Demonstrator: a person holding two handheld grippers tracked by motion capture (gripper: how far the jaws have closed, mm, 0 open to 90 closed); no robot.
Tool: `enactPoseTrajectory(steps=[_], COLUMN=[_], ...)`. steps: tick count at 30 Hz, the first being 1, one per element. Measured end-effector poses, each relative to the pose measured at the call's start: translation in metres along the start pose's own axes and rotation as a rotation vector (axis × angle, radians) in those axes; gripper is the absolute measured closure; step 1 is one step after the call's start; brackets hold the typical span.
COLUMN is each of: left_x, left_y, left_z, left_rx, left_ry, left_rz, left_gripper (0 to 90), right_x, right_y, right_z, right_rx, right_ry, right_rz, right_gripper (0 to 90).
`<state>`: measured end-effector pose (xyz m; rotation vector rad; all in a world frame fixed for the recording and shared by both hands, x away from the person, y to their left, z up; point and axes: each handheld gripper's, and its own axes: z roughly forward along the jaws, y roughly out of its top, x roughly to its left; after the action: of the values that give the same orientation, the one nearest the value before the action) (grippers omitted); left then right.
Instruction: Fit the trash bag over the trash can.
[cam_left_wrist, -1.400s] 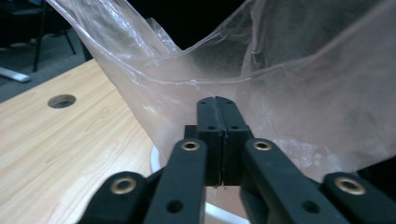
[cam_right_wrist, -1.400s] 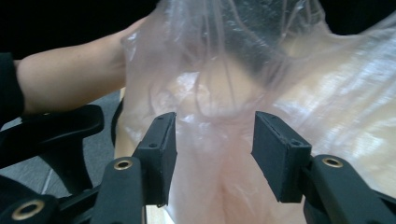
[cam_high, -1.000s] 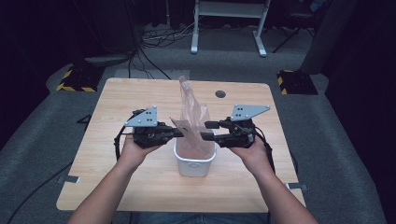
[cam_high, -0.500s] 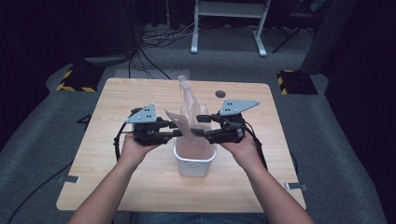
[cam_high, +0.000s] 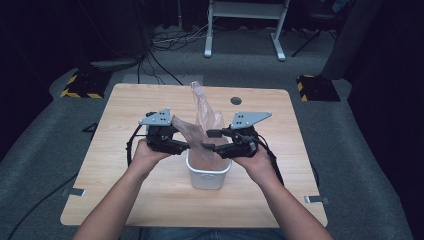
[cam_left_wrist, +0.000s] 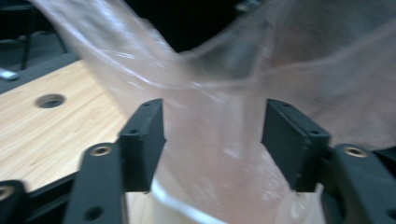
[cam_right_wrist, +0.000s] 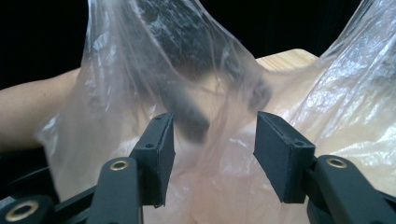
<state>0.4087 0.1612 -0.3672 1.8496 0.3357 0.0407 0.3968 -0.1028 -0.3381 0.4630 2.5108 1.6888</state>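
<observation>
A pinkish see-through plastic bag (cam_high: 202, 102) stands in a small white bin (cam_high: 207, 177) at the middle of the wooden table (cam_high: 125, 165); its top rises above both hands. My left gripper (cam_high: 184, 136) points at the bag from the left. Its jaws have just been opening and stand apart (cam_left_wrist: 212, 126) with loose bag film (cam_left_wrist: 210, 154) between them, unpinched. My right gripper (cam_high: 206, 140) faces it from the right. Its jaws have just been closing a little but remain wide (cam_right_wrist: 212, 135), with bag film (cam_right_wrist: 215, 177) between the pads.
A round hole (cam_high: 236, 100) lies in the table behind the bag. Bare wood lies left and right of the bin. Grey carpet surrounds the table, with cables (cam_high: 155, 55) and a white stand's feet (cam_high: 245, 30) on the far floor.
The left jaws, shut a second ago, now stand apart around the bag film. Both hands have drifted slightly lower toward the bin. The bag's top leans a little differently.
</observation>
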Motion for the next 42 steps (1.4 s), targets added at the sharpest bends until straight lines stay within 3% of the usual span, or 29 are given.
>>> enactPoseTrajectory(steps=[1, 4, 7, 12, 21, 25, 29, 31, 35, 38, 42], left_x=[-0.003, -0.012, -0.020, -0.030, -0.035, -0.037, -0.036, -0.035, -0.033, -0.031, -0.028], left_y=[0.000, 0.003, 0.005, 0.008, 0.007, 0.007, 0.007, 0.007, 0.005, 0.004, 0.002], left_z=[0.000, 0.001, 0.000, -0.002, 0.005, 0.007, 0.006, 0.004, 0.002, -0.001, -0.007], left_rx=[0.005, 0.022, 0.014, 0.019, 0.039, 0.049, 0.034, 0.017, 0.023, 0.016, 0.016], left_ry=[-0.015, -0.006, 0.003, 0.001, -0.017, 0.007, 0.027, 0.042, 0.064, 0.075, 0.099], left_rz=[0.024, 0.077, 0.089, 0.130, 0.141, 0.147, 0.133, 0.128, 0.124, 0.119, 0.114], left_gripper=[54.9, 77.8, 89.7, 90.0, 90.0, 90.0, 90.0, 90.0, 90.0, 90.0, 90.0], right_x=[0.000, 0.001, 0.001, 0.001, -0.002, -0.002, 0.000, -0.001, -0.003, -0.002, -0.003], right_y=[0.000, 0.000, 0.000, 0.002, 0.018, 0.023, 0.020, 0.015, 0.010, 0.009, 0.008], right_z=[-0.001, -0.003, -0.007, -0.013, -0.021, -0.018, -0.010, -0.006, -0.004, -0.008, -0.019], right_rx=[-0.001, -0.007, -0.018, -0.037, -0.103, -0.126, -0.089, -0.063, -0.023, -0.003, -0.012], right_ry=[-0.002, -0.002, -0.010, -0.029, -0.032, -0.014, 0.018, 0.031, 0.068, 0.029, -0.026], right_rz=[0.002, 0.001, -0.004, 0.000, 0.024, 0.041, 0.078, 0.085, 0.121, 0.104, 0.098], right_gripper=[48.0, 48.5, 48.8, 48.8, 45.9, 44.2, 43.7, 48.0, 70.4, 83.2, 86.6])
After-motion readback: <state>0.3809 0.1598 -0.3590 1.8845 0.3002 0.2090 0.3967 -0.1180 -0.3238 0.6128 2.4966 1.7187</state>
